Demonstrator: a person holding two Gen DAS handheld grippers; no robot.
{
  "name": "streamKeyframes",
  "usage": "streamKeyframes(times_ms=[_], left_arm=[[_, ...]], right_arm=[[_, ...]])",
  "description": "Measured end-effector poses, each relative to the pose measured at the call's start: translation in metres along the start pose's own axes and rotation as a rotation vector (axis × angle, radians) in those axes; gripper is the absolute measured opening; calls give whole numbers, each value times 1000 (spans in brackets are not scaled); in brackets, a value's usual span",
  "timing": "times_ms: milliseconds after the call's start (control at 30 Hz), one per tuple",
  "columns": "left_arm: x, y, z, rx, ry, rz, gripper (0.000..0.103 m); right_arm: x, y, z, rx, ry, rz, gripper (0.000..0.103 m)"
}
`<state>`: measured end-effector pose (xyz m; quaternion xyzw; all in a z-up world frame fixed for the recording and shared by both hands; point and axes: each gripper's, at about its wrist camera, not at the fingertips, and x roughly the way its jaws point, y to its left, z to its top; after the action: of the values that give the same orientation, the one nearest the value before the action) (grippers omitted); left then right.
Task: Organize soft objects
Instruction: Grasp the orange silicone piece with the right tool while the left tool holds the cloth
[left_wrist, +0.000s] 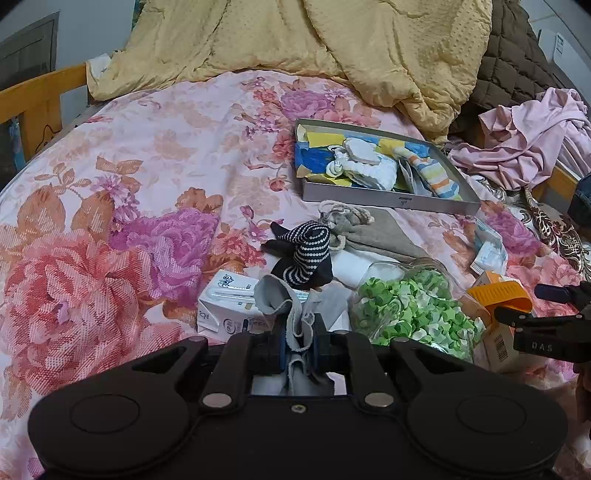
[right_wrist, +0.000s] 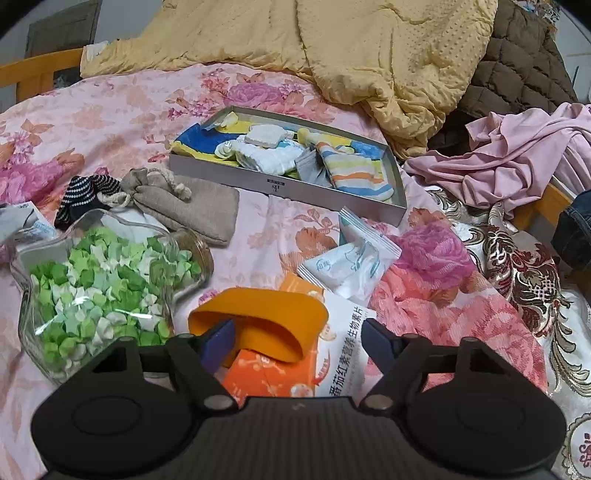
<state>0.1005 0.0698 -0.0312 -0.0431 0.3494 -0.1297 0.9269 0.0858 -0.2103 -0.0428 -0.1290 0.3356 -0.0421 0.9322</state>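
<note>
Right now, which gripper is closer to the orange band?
Right. The right gripper has its open jaws around one end of the orange band. The left gripper sits off to the band's left, beyond the jar of green paper stars, shut on a grey cloth.

A grey cloth (left_wrist: 295, 325) is clamped between the nearly closed jaws of the left hand-held gripper (left_wrist: 298, 350), its crumpled end standing above them. Just beyond it, a black sock with white dotted stripes (left_wrist: 308, 254) is seen on the floral bedsheet (left_wrist: 110, 221), beside a beige drawstring pouch (left_wrist: 369, 229). A white carton (left_wrist: 225, 306) lies to the left, a glass jar of green paper stars (left_wrist: 413, 306) to the right. Farther back, a grey tray (left_wrist: 388, 201) holding folded cloths is set near a yellow quilt (left_wrist: 332, 44). The right hand-held gripper (left_wrist: 524, 317) is seen at the right edge beside an orange band (left_wrist: 498, 293)
</note>
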Motion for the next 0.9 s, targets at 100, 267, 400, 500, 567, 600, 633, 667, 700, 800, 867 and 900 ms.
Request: streamKeyframes(times_ms=[100,267,400,500,567,600,633,667,700,800,867,900], left_arm=[[0,0,0,-2,-1,-1,13],[1,-2,1,4,-3,0,13],[0,-1,3,2,-4,2,13],[0,1,3,2,-4,3,13],[0,1,3,1,-3,4,13],[0,1,3,1,-4,3,13],[0,1,3,1,-5,3,13],[0,1,3,2,-5,3,13],[0,1,3,2,-5,3,13],[-1,2,3,0,-7,3,13],[-1,2,4,-1,-9,2,13],[-1,1,4,-1,-8,2,13]], right_arm=[[5,1,0,-11,6,8,71],[13,2,2,-24,17,33,58],[10,6,4,-27,3,41,43],[6,7,5,-16,-8,54,28],[3,7,5,-7,-13,62,22],[1,7,6,-1,-16,66,18],[-1,6,6,8,-19,72,16],[-3,6,6,17,-23,76,13],[-5,5,6,28,-28,79,10],[-13,1,6,69,-39,93,7],[-19,-3,5,98,-44,105,6],[-23,-5,5,114,-49,114,5]])
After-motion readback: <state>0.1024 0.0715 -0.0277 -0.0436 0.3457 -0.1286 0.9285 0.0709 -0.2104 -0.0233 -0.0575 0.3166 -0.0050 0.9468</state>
